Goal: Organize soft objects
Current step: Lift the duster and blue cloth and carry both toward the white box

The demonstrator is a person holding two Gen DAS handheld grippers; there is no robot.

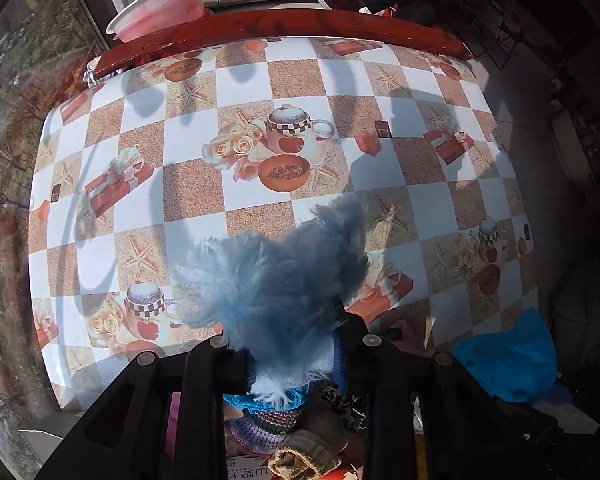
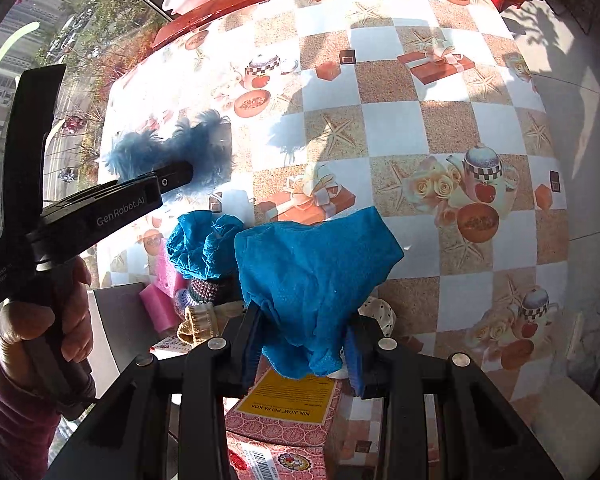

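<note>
My left gripper (image 1: 296,356) is shut on a fluffy light-blue pom-pom (image 1: 276,280) and holds it above the near edge of the table; it also shows in the right wrist view (image 2: 176,152), with the left gripper (image 2: 180,174) beside it. My right gripper (image 2: 304,344) is shut on a blue cloth (image 2: 316,264), which hangs over its fingers. The same blue cloth shows at the right in the left wrist view (image 1: 508,360). Below the grippers lie a crumpled blue net piece (image 2: 204,240), a knitted striped item (image 2: 204,288), a tan sock (image 2: 198,324) and pink sponges (image 2: 160,292).
The table (image 1: 260,92) has a checkered cloth printed with teapots and gifts, and a red wooden rail (image 1: 300,28) at its far edge. A pink-and-white basin (image 1: 160,8) stands beyond the rail. A patterned cardboard box (image 2: 288,412) sits under my right gripper.
</note>
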